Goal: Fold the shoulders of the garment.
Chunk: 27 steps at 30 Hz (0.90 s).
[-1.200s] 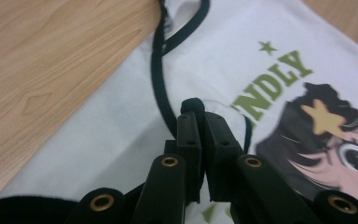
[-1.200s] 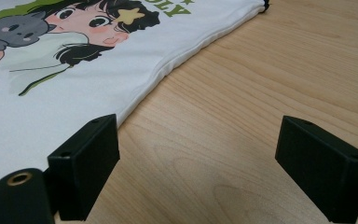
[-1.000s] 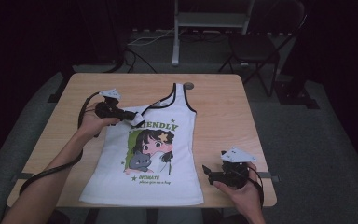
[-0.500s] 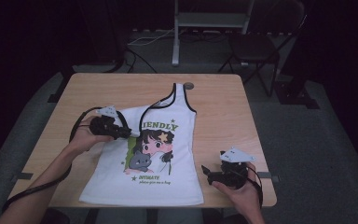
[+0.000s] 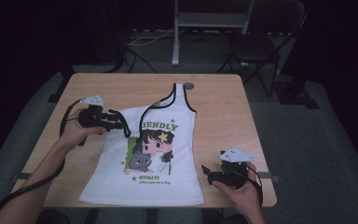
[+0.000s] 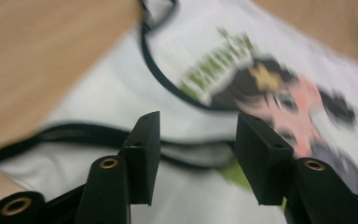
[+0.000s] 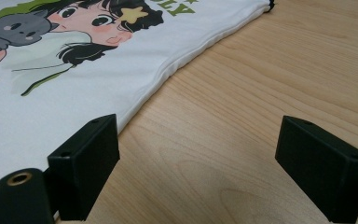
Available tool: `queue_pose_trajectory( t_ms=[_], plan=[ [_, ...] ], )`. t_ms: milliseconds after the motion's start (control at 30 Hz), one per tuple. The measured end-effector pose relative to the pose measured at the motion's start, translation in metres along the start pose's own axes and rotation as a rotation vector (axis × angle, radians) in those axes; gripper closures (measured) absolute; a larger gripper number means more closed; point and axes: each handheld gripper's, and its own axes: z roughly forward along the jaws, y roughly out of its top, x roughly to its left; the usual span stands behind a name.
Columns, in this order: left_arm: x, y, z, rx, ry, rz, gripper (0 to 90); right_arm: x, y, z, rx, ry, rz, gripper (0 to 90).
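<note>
- A white tank top (image 5: pixel 147 163) lies flat, print side up, on the wooden bench (image 5: pixel 223 112), its long axis running from the near edge toward the far edge.
- The hem sits at the near edge, and the neck and straps point away from the person — so the cartoon girl and grey cat on the front read upright from the person's side.
- The strap on the person's left is folded over across the chest; its black-trimmed edge lies slantwise, while the other strap reaches straight toward the far edge.
- The left gripper (image 5: pixel 119 124) is at the folded strap, near the shirt's upper left corner, aimed across the bench toward the print. In the left gripper view its jaws stand apart over the black trim, nothing pinched between them.
- The right gripper (image 5: pixel 205 171) rests on bare wood just beside the shirt's right side seam, close to the hem. Its jaws are spread wide — one close by the seam, the other out over bare wood.
- A small round grey fitting (image 5: pixel 188 86) sits in the bench top just past the straight strap.
</note>
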Motion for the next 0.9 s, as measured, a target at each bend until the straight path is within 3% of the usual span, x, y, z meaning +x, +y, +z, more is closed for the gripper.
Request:
queue_pose_trajectory(
  t_ms=[133,200,400,467,600,900],
  plan=[
    [-0.008,0.011,0.03,0.109,0.101,0.038,42.1,0.0,-0.001,0.0,-0.001,0.002,-0.003,13.1],
    [-0.019,0.011,0.045,0.178,0.149,0.109,40.3,0.0,-0.001,0.0,0.001,0.005,-0.006,13.1],
    [-0.038,0.0,0.05,0.193,0.178,0.192,40.4,0.0,-0.001,-0.001,0.002,0.002,-0.001,13.1],
    [-0.042,-0.005,0.048,0.182,0.183,0.199,40.3,-0.001,-0.001,-0.001,0.001,-0.001,0.0,13.1],
    [-0.048,-0.018,0.046,0.173,0.184,0.197,40.3,-0.001,0.0,-0.002,-0.001,-0.002,0.001,13.1],
    [-0.055,-0.024,0.045,0.145,0.194,0.181,40.3,0.0,0.0,-0.001,0.0,-0.001,-0.006,13.1]
  ],
)
